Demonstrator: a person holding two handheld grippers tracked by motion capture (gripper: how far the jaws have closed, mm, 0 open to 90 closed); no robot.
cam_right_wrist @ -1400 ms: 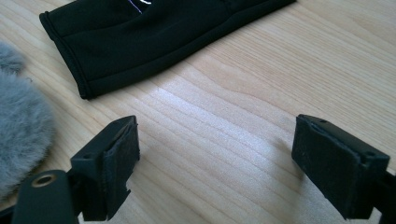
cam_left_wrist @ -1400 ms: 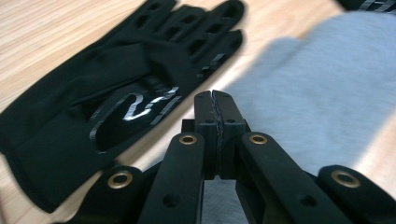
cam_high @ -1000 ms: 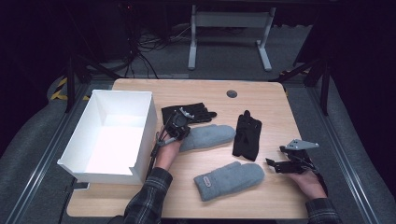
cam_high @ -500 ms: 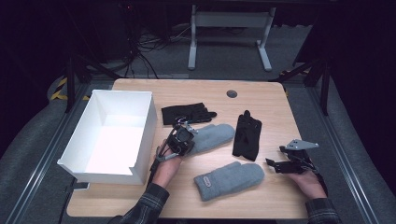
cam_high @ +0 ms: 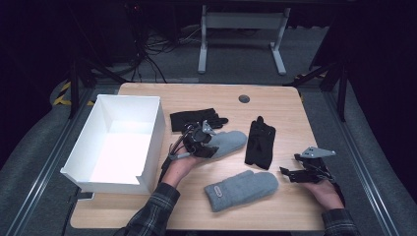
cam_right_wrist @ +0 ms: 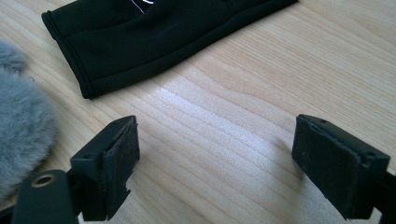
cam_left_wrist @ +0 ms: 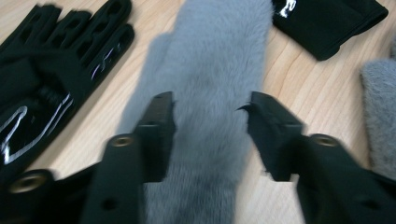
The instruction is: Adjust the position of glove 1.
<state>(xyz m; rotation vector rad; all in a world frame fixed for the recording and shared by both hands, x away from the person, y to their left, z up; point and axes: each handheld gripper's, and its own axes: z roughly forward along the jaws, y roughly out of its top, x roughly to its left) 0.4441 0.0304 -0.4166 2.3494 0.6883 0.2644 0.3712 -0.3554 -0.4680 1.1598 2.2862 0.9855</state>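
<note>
The cuff end of a grey mitten (cam_left_wrist: 210,93) is cut off below the left gripper (cam_high: 199,140), whose jaws are spread to either side of it, not pinching. A black glove (cam_high: 196,118) and a white box (cam_high: 118,142) are seen nearby on the wooden counter (cam_high: 275,101). The right gripper (cam_high: 307,167) is held low, jaws wide apart over bare wood, beside a second black glove (cam_high: 259,142) and second grey mitten (cam_high: 241,189).
</note>
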